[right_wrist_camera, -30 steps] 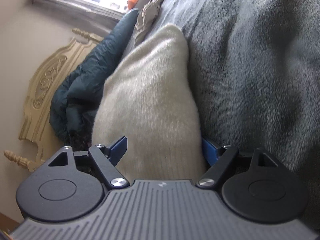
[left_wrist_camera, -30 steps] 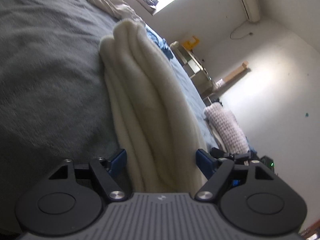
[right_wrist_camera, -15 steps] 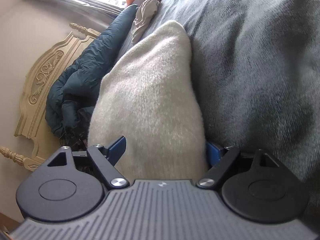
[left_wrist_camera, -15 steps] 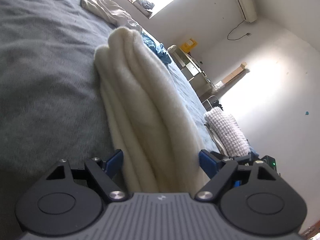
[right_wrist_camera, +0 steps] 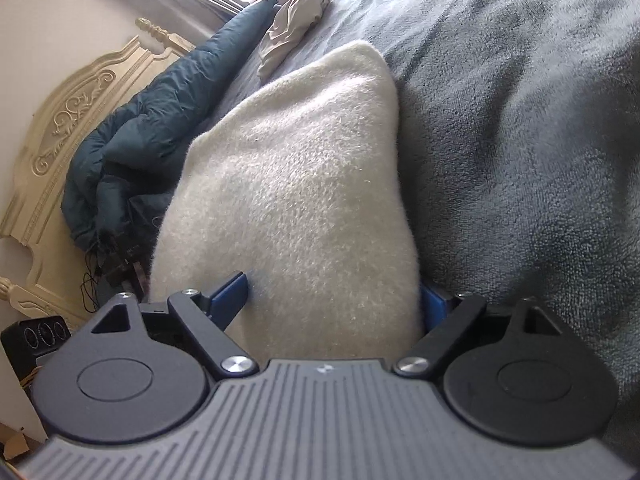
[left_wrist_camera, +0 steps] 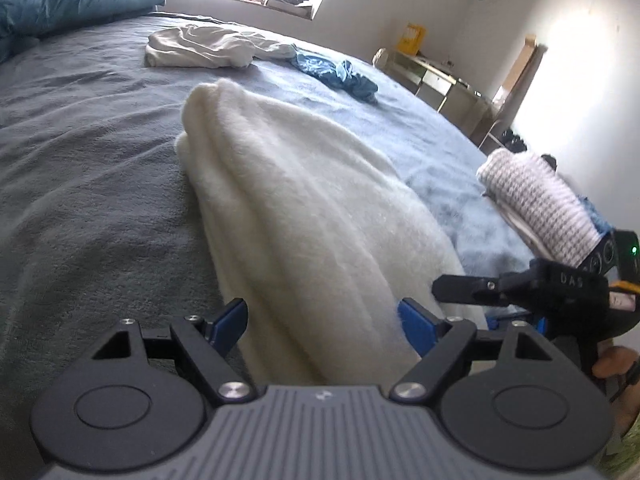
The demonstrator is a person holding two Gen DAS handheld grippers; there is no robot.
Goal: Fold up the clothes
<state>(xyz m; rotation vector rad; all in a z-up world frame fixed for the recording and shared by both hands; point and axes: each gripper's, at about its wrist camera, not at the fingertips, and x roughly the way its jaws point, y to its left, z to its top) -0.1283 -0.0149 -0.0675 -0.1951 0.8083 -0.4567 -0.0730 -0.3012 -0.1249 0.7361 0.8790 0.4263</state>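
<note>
- Left wrist: the left gripper (left_wrist_camera: 322, 318) stands wide, its blue pads either side of the folded cream fleece garment (left_wrist_camera: 304, 216) on the grey bed cover (left_wrist_camera: 80, 184); whether they press, I cannot tell.
- Right wrist: the right gripper (right_wrist_camera: 334, 294) is opening, the same cream fleece (right_wrist_camera: 300, 184) between its jaws, lying on the grey cover (right_wrist_camera: 520, 120).
</note>
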